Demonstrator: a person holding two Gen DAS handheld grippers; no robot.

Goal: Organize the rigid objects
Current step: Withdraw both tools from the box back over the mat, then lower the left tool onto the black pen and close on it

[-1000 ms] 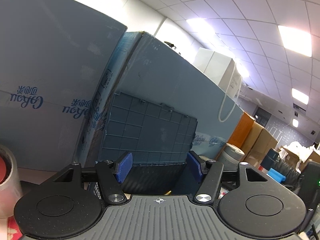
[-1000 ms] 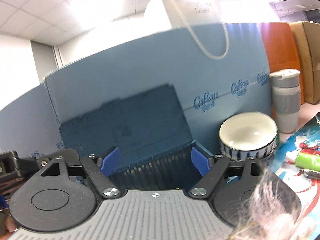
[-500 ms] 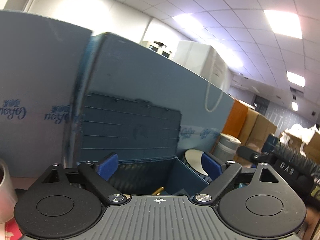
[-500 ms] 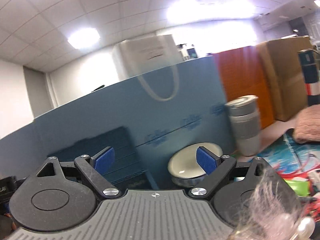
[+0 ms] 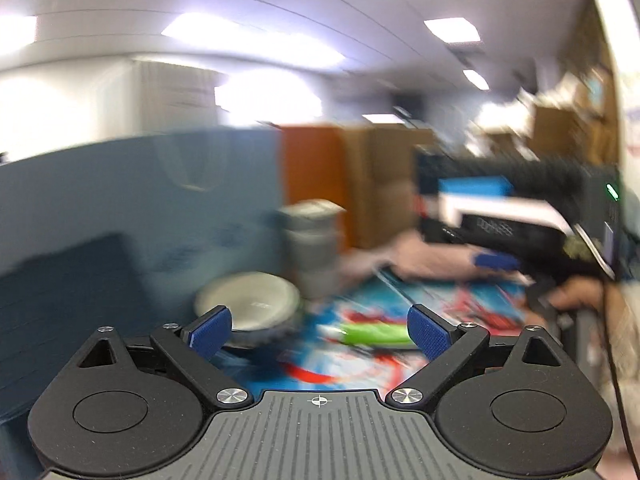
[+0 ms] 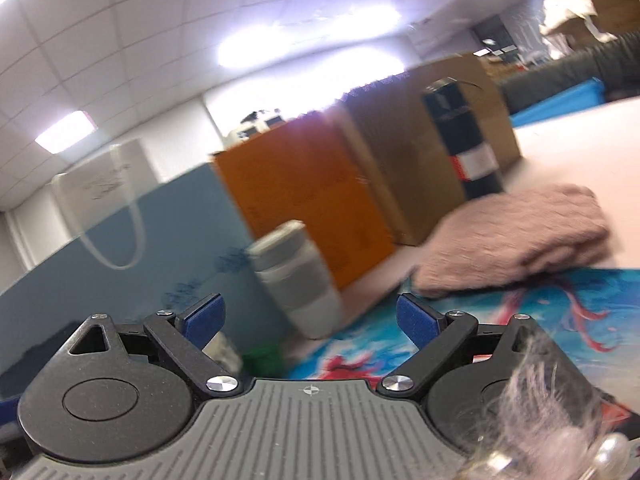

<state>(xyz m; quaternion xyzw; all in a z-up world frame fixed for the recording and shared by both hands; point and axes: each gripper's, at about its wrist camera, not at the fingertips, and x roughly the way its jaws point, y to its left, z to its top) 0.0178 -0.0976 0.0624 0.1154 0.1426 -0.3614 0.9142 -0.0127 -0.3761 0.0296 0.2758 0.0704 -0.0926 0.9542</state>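
Transit between picks, I judge: left claw (image 5: 320,334) and right claw (image 6: 310,320) have just been opening, empty. Next, I'd line up on the bowl (image 5: 248,306) near the desk's (image 6: 580,152) back edge.

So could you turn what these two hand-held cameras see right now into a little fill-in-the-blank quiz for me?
1. Both the left gripper and the right gripper have jaws that are ____.
2. The box behind the grey tumbler is ____ in colour.
3. The white bowl stands to the ____ of the tumbler in the left wrist view.

Missing words: open; orange; left
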